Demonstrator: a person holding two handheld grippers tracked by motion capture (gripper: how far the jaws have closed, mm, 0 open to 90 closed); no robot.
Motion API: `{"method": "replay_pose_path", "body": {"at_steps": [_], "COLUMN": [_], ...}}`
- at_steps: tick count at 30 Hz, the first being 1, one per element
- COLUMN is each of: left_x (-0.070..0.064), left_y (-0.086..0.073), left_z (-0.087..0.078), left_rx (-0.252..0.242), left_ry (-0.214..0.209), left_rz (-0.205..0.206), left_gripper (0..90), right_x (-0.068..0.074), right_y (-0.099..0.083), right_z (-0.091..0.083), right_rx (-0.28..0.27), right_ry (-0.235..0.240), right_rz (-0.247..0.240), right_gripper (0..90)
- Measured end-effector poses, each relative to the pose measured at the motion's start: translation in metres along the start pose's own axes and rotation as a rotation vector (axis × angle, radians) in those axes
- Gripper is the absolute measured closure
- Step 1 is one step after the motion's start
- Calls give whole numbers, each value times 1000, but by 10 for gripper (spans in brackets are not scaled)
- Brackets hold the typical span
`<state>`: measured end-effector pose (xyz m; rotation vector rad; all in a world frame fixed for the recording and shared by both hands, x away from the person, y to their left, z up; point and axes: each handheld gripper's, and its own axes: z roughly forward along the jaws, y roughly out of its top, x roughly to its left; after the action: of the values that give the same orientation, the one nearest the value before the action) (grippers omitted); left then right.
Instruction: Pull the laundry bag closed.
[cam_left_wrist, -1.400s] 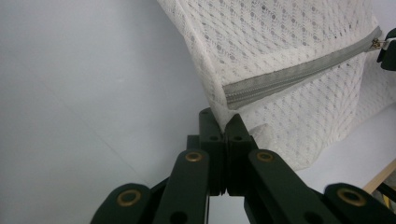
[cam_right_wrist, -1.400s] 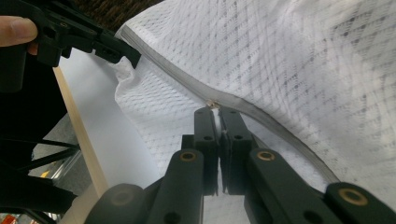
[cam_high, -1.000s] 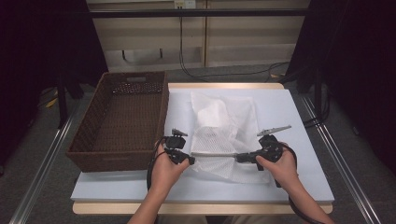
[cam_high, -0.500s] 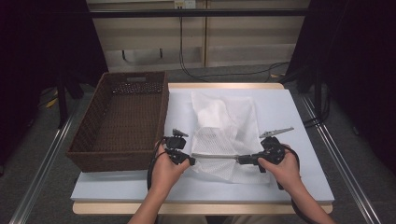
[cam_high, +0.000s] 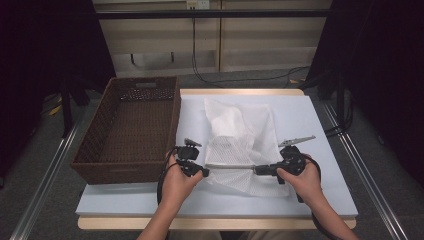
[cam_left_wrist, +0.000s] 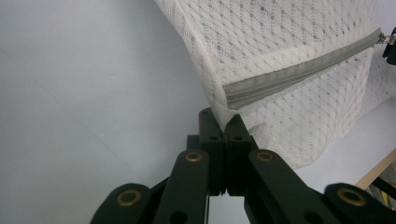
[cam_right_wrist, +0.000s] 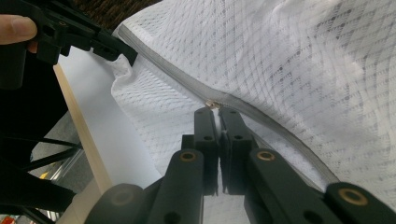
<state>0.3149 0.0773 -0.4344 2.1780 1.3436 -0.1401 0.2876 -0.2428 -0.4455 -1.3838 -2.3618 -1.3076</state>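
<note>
A white mesh laundry bag (cam_high: 235, 150) lies in the middle of the white table (cam_high: 310, 125), and its grey zipper (cam_high: 230, 167) is stretched taut between my two grippers. My left gripper (cam_high: 202, 171) is shut on the bag's corner at the zipper's end; in the left gripper view the jaws (cam_left_wrist: 226, 122) pinch the mesh just below the zipper (cam_left_wrist: 299, 70). My right gripper (cam_high: 257, 170) is shut on the zipper pull (cam_right_wrist: 214, 105), with the mesh bag (cam_right_wrist: 303, 70) spread beyond it. In the right gripper view the left gripper (cam_right_wrist: 126, 56) holds the far corner.
A brown wicker basket (cam_high: 130, 125) stands along the table's left side, close to my left hand. The table's wooden front edge (cam_high: 215, 223) runs just behind my forearms. Bare white surface lies to the right of the bag.
Both hands have dropped very slightly toward the front edge. The grips and the stretched zipper look the same.
</note>
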Motion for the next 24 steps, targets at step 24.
{"method": "replay_pose_path", "body": {"at_steps": [24], "left_x": [1], "left_y": [-3], "left_z": [-3], "left_rx": [-14], "left_ry": [-44], "left_rz": [13], "left_gripper": [892], "right_x": [-3], "right_y": [0], "right_z": [-3], "right_rx": [-8], "right_ry": [2], "right_rz": [5], "right_gripper": [868]}}
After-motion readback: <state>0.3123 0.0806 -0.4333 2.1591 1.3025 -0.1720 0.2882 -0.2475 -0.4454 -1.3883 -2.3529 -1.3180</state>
